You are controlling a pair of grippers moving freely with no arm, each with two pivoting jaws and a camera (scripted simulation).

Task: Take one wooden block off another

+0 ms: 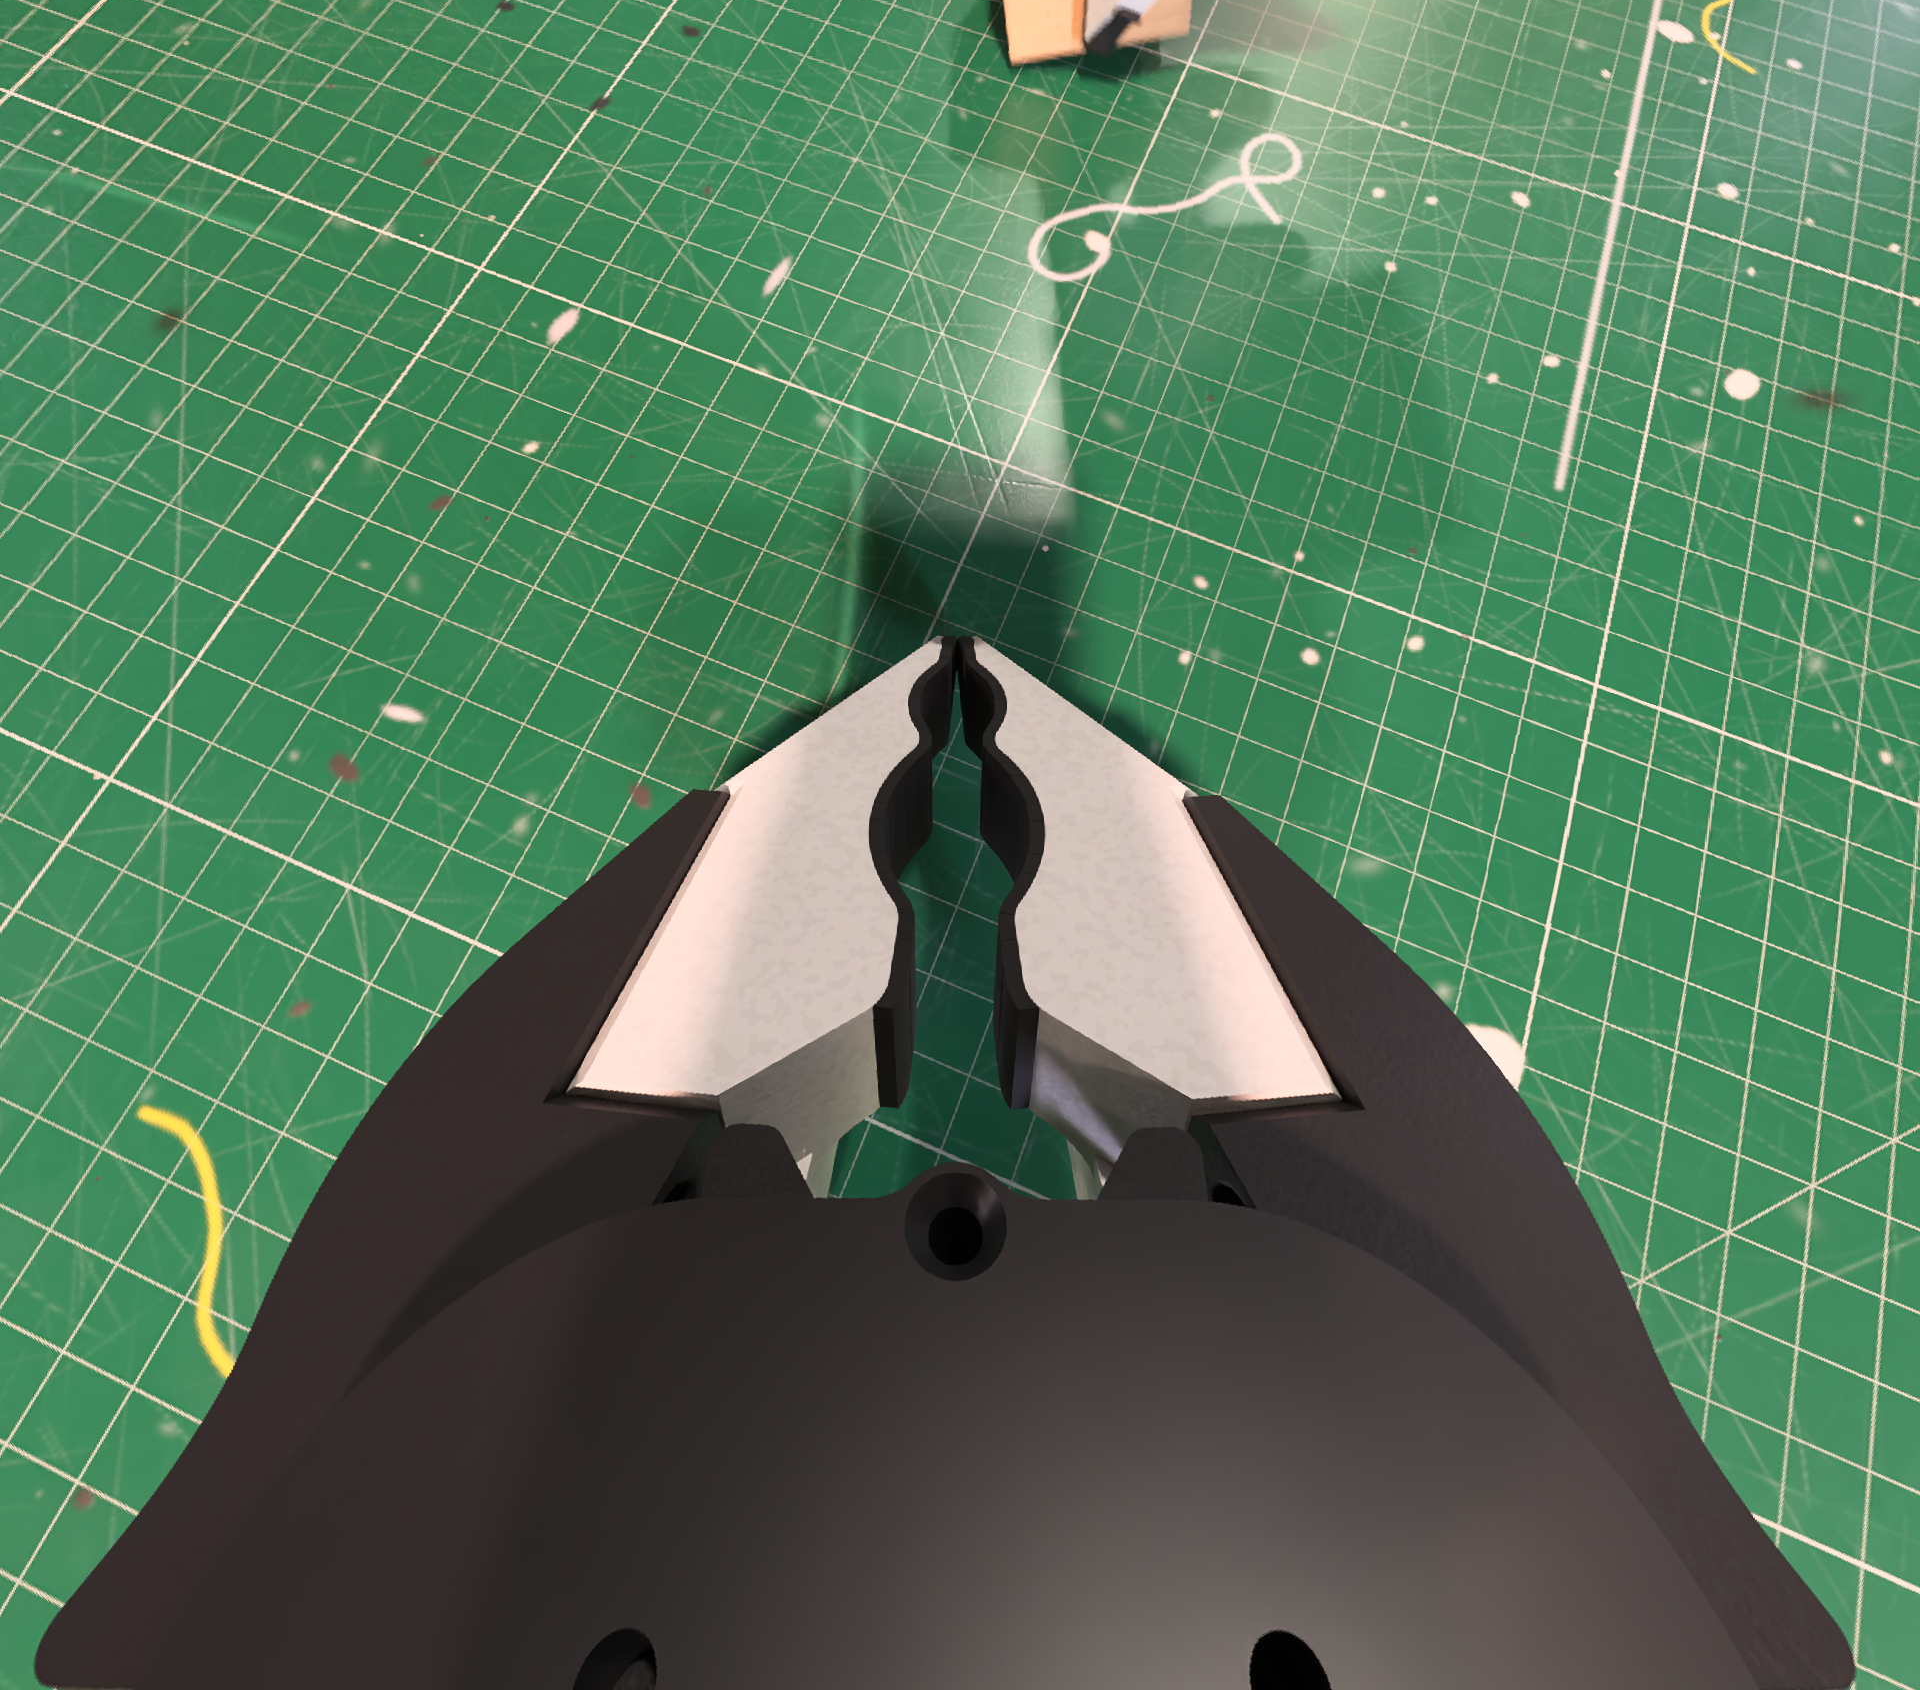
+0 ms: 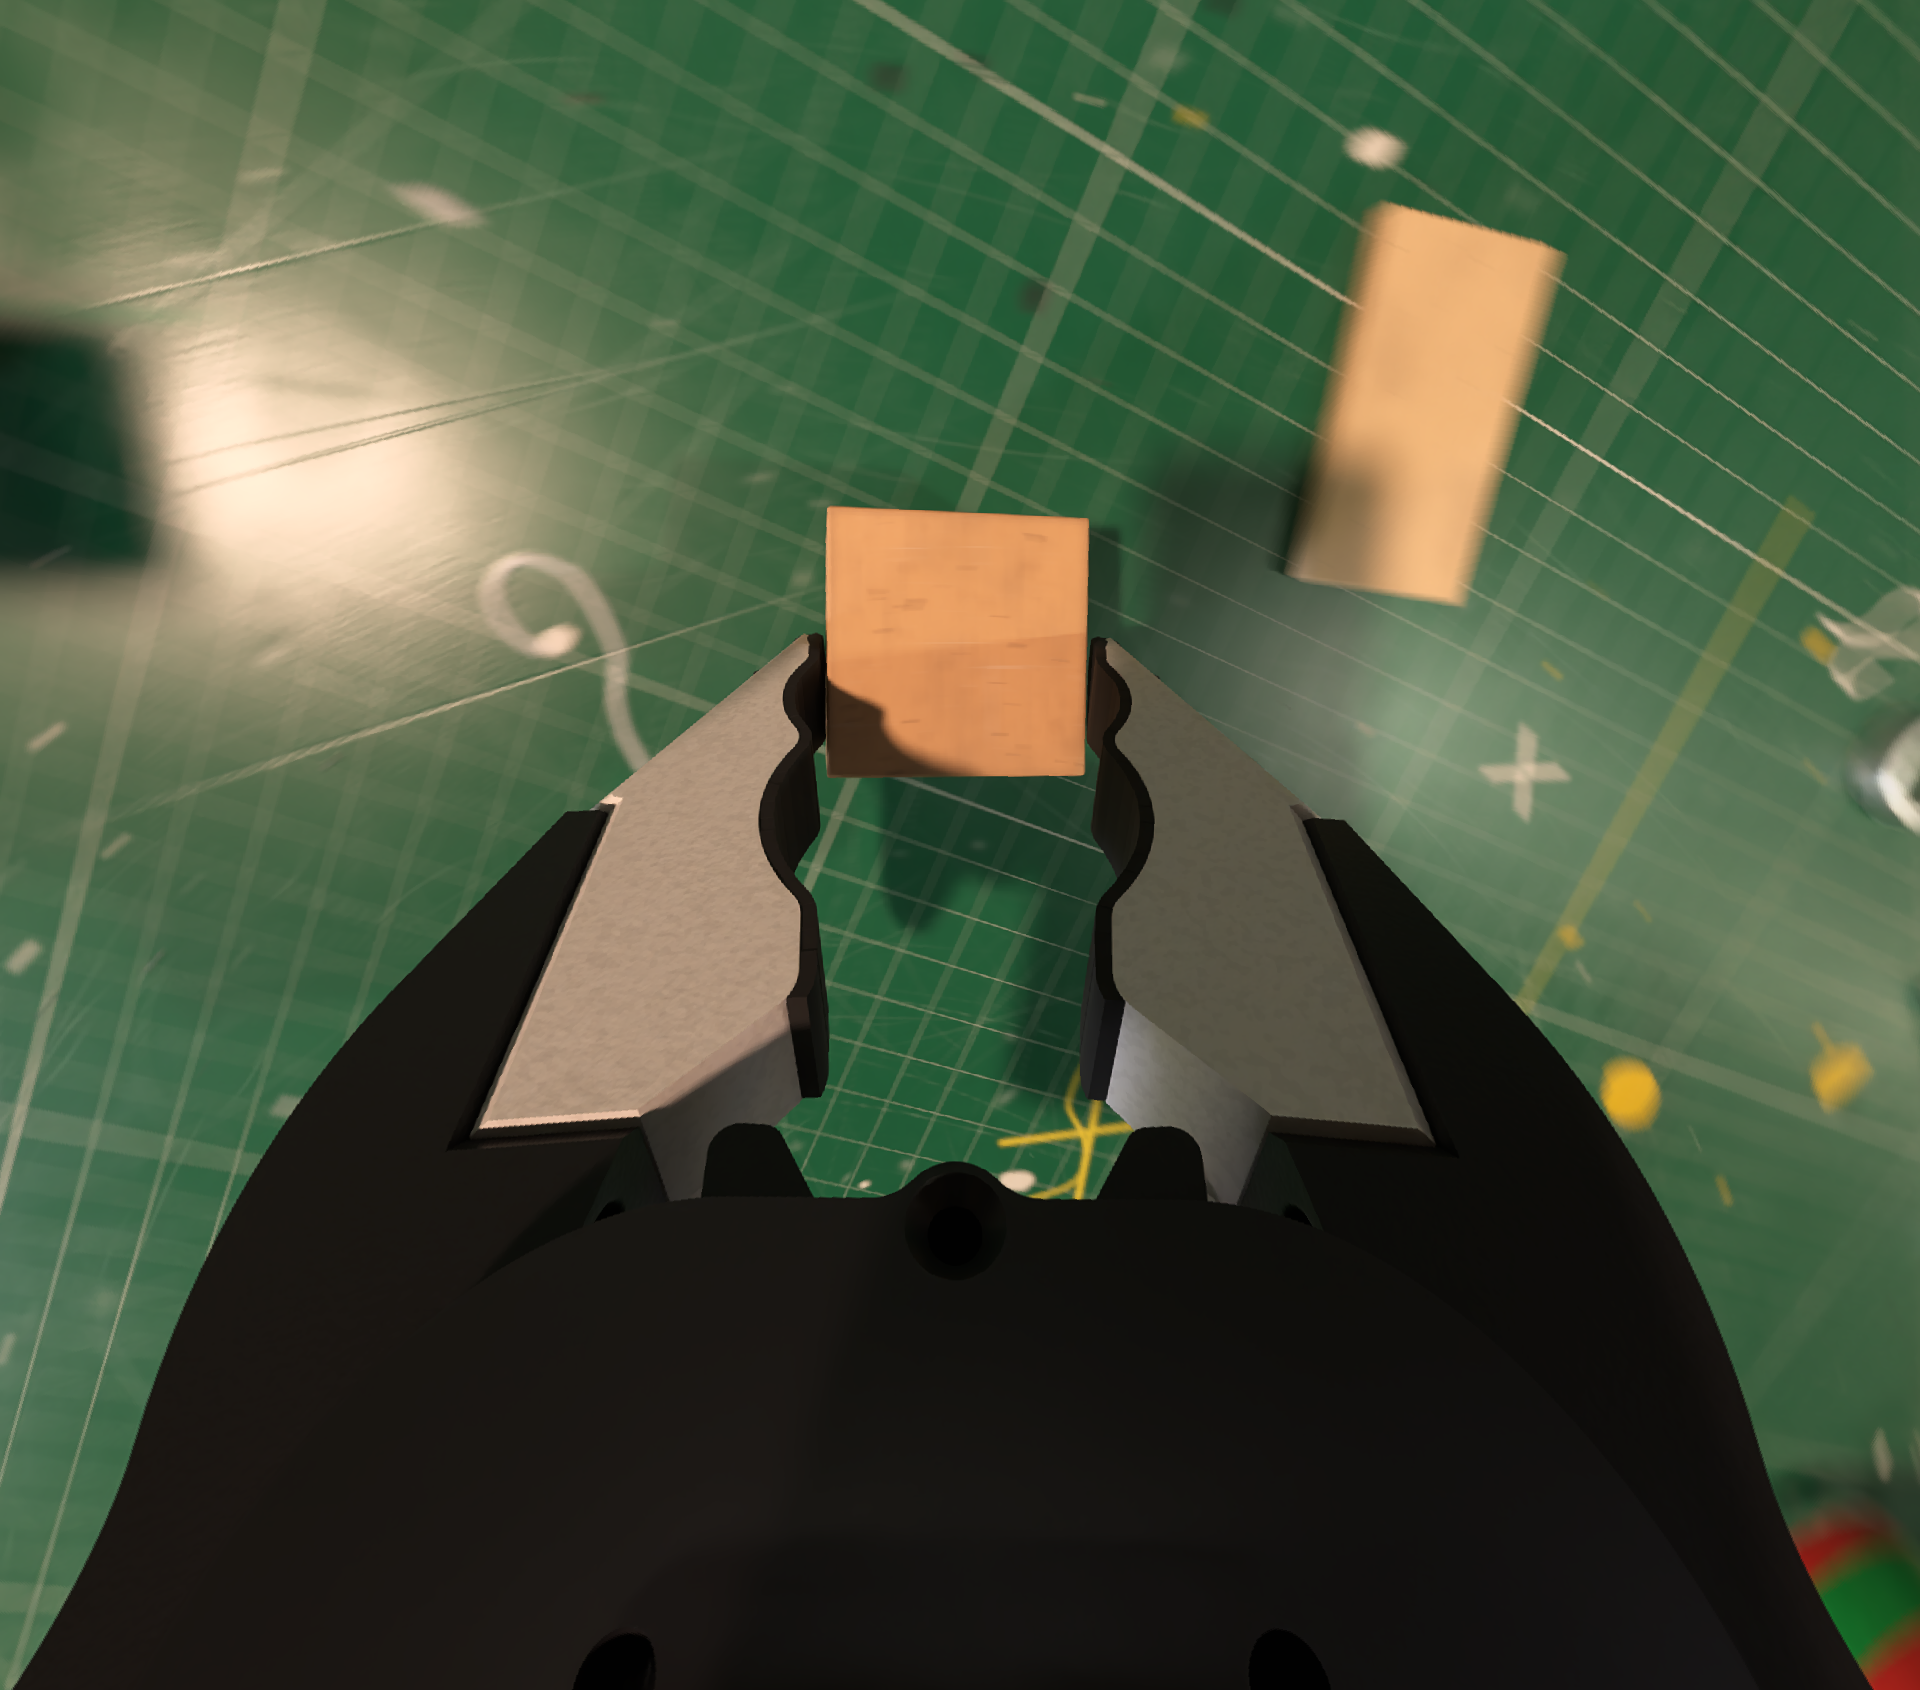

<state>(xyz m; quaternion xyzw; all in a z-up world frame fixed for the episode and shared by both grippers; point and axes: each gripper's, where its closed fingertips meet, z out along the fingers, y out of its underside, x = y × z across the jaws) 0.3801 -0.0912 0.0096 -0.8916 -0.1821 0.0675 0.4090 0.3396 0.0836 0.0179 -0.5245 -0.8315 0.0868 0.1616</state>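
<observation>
Here wooden block (image 2: 956, 643) sits clamped between right tool (image 2: 956, 653) tips.

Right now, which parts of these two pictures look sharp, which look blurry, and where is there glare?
Right wrist view: the held wooden block and the right gripper are sharp; the green mat and the long block behind are blurred, with a bright glare patch at left. Left wrist view: mostly sharp; the left gripper casts a soft shadow ahead, and grid lines curve towards the edges.
</observation>
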